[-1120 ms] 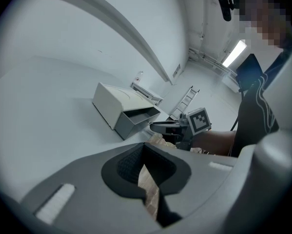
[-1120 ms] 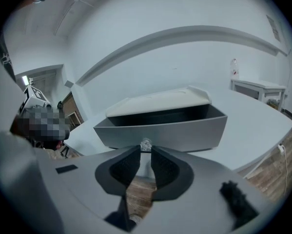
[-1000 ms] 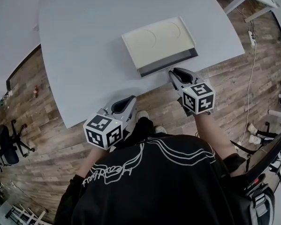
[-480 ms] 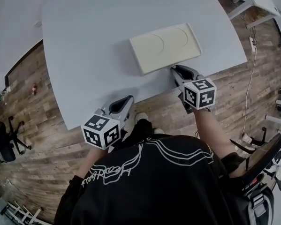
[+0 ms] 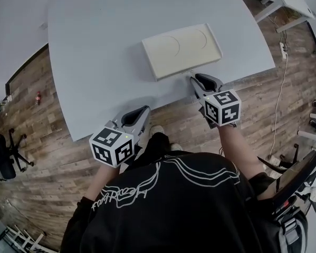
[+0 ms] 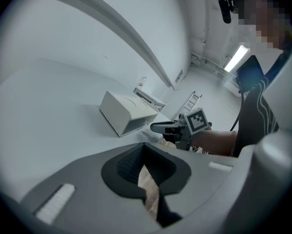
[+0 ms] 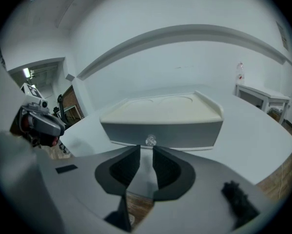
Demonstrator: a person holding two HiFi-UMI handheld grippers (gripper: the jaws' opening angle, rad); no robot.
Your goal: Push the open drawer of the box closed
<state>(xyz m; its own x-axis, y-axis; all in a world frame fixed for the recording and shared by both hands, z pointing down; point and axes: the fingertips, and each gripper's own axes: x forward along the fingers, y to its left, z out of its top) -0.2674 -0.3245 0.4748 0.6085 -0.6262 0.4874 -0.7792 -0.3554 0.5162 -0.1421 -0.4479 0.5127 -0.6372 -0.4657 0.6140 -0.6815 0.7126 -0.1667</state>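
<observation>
A pale grey bench (image 5: 94,46) fills most of the head view, with dark wood floor (image 5: 36,136) around its near edge. The cream box (image 5: 181,50) lies flat on the bench, close to that edge. Its lid carries two shallow round outlines.

In the right gripper view I see the box's front face head on. The drawer (image 7: 184,130) sits fully in, its grey front level with the box's body. A small clear knob (image 7: 150,141) sits at the middle of the drawer front.

The right claw (image 7: 146,151) is directly in front of the box and points at that knob. Its two pads stand a narrow gap apart, with only bare bench showing between them. The tips are just short of the knob, and I cannot tell whether they touch it. In the head view the same claw (image 5: 192,78) reaches the box's near right corner, with its marker cube (image 5: 221,107) behind it, over the floor.

The left claw (image 6: 145,147) is well away from the box, back at the bench's edge on the box's near left side. Its tips are together and grip nothing, and floorboards show through the opening behind them. From there I see the box (image 6: 124,113) side-on, with the right claw (image 6: 158,127) at its front.
</observation>
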